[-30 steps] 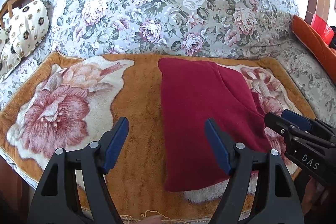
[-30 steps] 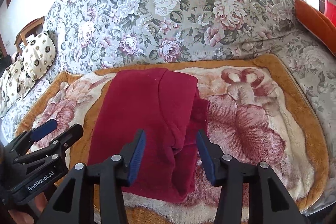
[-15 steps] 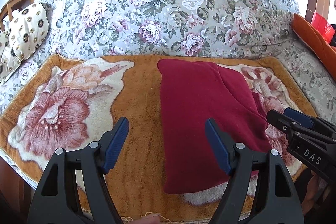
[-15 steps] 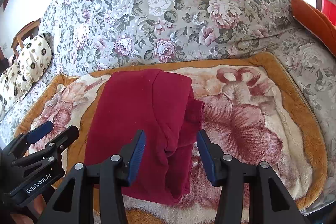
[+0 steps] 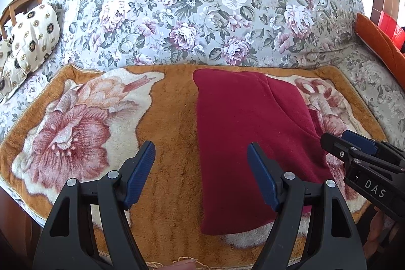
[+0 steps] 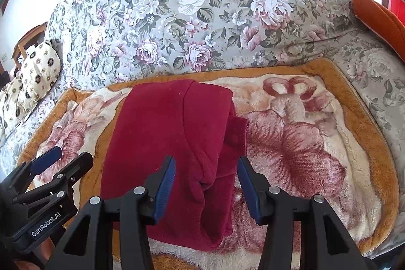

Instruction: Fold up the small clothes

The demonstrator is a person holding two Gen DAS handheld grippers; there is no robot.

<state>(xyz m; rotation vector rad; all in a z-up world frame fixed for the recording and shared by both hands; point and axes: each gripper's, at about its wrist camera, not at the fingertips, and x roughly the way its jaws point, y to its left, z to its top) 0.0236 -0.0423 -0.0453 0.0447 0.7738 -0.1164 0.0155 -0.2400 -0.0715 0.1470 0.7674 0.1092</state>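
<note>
A dark red fleece garment lies folded into a long strip on the orange floral blanket; it also shows in the right wrist view, with a bunched fold at its near right side. My left gripper is open and empty, held above the garment's left edge. My right gripper is open and empty, held above the garment's near right part. Each gripper shows at the edge of the other's view: the right one and the left one.
The blanket lies on a floral sofa seat with a tall floral backrest behind. A cream patterned cushion sits at the far left, an orange cushion at the far right. The blanket's front edge is near me.
Both grippers have drawn back a little and stay open. The garment lies the same and looks slightly farther off in the right wrist view.
</note>
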